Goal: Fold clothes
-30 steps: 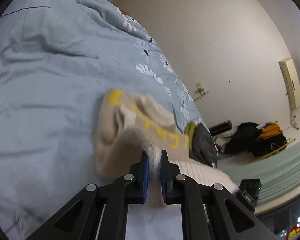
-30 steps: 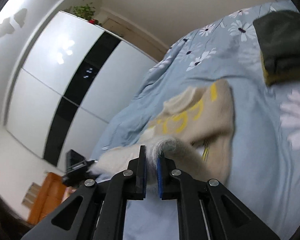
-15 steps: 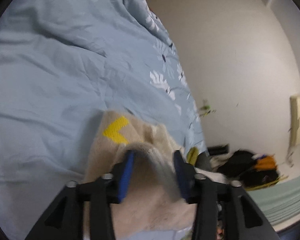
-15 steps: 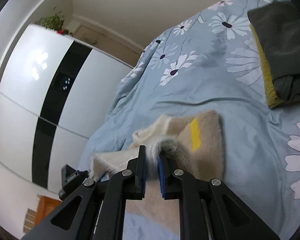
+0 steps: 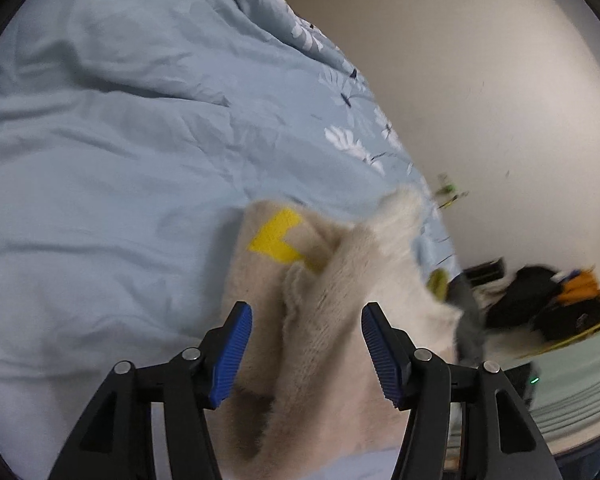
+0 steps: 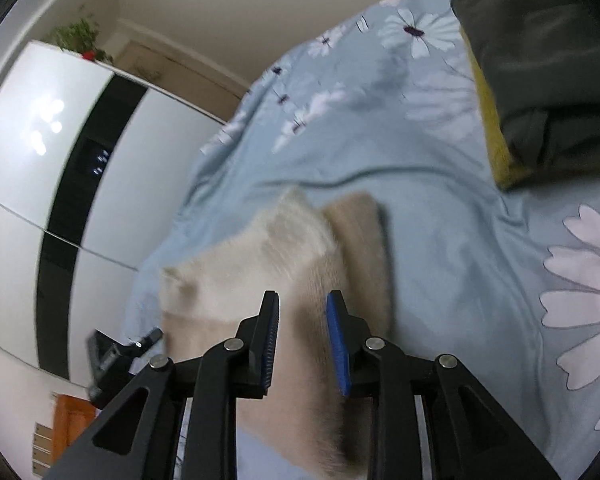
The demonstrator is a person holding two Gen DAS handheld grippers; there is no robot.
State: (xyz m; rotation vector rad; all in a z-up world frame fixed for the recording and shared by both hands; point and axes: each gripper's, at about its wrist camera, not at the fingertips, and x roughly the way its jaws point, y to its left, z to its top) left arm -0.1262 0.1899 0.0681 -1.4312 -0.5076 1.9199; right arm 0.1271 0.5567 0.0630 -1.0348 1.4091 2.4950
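Note:
A fuzzy cream sweater (image 5: 340,280) with yellow lettering lies folded on the blue floral bedspread (image 5: 100,160). My left gripper (image 5: 306,320) hovers just over it, its jaws opening wide; the knit lies between them but the blue pads do not press it. In the right wrist view the same sweater (image 6: 268,264) lies under my right gripper (image 6: 302,312), whose jaws are opening with a gap either side of the fabric below. The far tip of the other gripper (image 6: 116,352) shows at lower left.
A folded dark grey and yellow garment stack (image 6: 532,80) sits on the bed at upper right. A white and black wardrobe (image 6: 60,200) stands beyond the bed. Dark bags and orange items (image 5: 548,304) lie on the floor by the wall.
Both grippers were shut on the sweater's edge and have let it go, their jaws now apart. The sweater has dropped flat onto the bedspread as both hands came lower.

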